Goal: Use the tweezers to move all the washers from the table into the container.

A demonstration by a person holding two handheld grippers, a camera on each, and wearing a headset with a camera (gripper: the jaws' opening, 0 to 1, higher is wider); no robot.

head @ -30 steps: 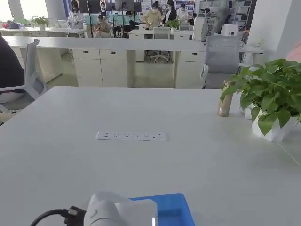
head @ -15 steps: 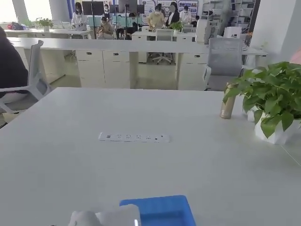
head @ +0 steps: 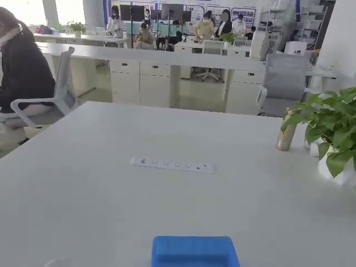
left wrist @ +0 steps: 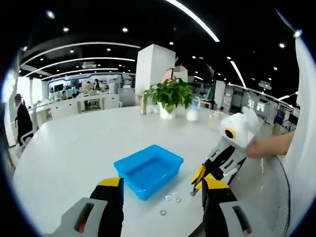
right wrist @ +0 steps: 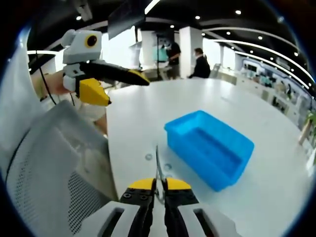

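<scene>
Over the white surface (left wrist: pixel 74 148), left gripper (left wrist: pixel 163 183) with jaws wide apart, right gripper (right wrist: pixel 158 185) was clamped on tweezers (right wrist: pixel 157 163), three washers (left wrist: pixel 168 198) lay just beside the blue container (left wrist: pixel 148 170).

Bright open-plan office, white desks (head: pixel 167 69), grey mesh chairs (head: pixel 282 75), potted plant (head: pixel 332 125), ceiling strip lights (left wrist: pixel 192 19)

Left tool (left wrist: pixel 163 183) and right tool (right wrist: pixel 159 185): grey bodies, black jaws, yellow tips.
</scene>
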